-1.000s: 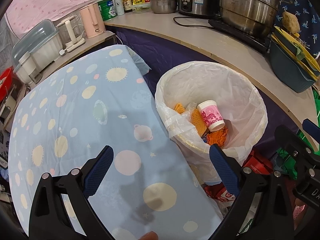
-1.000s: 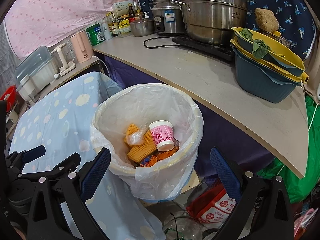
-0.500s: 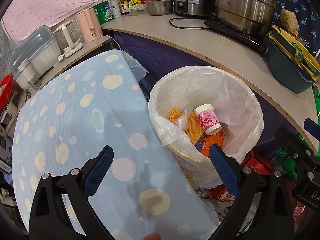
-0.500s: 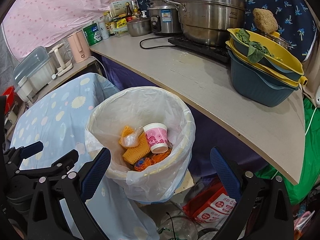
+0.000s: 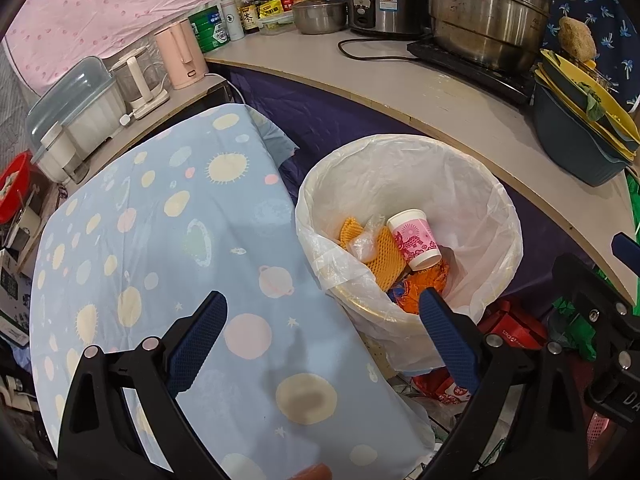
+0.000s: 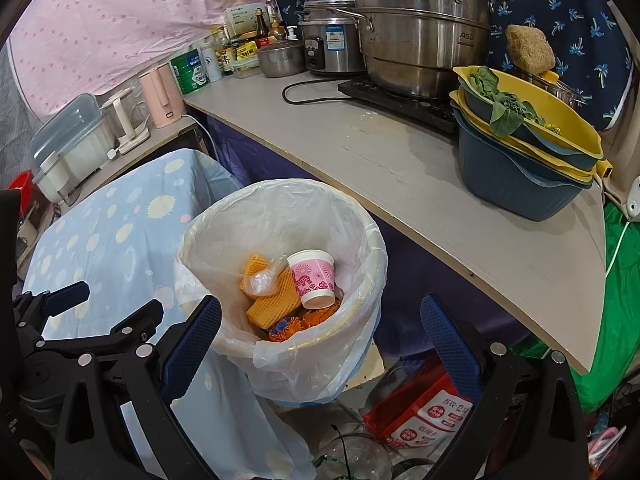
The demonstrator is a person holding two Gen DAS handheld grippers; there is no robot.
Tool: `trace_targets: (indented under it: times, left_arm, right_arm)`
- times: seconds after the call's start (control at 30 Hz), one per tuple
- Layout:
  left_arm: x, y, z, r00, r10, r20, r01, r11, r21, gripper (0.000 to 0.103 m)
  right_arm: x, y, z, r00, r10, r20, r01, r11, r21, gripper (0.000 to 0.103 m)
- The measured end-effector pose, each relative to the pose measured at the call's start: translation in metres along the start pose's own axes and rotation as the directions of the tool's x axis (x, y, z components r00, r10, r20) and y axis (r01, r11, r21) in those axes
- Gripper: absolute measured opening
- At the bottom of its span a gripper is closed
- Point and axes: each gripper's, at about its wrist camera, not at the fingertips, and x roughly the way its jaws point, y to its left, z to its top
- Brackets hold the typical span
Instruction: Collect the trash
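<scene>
Above bin (image 6: 360, 332), claws (image 6: 320, 320) agape.

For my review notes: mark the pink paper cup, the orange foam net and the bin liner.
pink paper cup (image 6: 313, 278), right wrist view, on its printed side.
orange foam net (image 6: 274, 306), right wrist view, on its broad face.
bin liner (image 5: 416, 176), left wrist view, on its far inner wall.

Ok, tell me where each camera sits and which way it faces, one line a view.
Left wrist: on the left tool, looking down over the blue tablecloth toward the lined trash bin; both its blue fingers show, spread apart, with the right tool's edge at far right.
Right wrist: on the right tool, facing the trash bin and counter; its spread fingers show, and the left tool at lower left.
Shared: bin, pink paper cup, tablecloth, counter, steel pots.
</scene>
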Motion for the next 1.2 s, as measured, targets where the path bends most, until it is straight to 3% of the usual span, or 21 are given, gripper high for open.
trace_targets:
  times: [1.2]
  left_arm:
    - [-0.0019, -0.0064, -0.0077, 1.0, 0.006, -0.02, -0.006, 1.0, 0.013, 0.092]
  right_arm:
    - [0.0036, -0.001, -0.0006, 1.0, 0.005, -0.007, -0.005, 1.0, -0.012, 0.096]
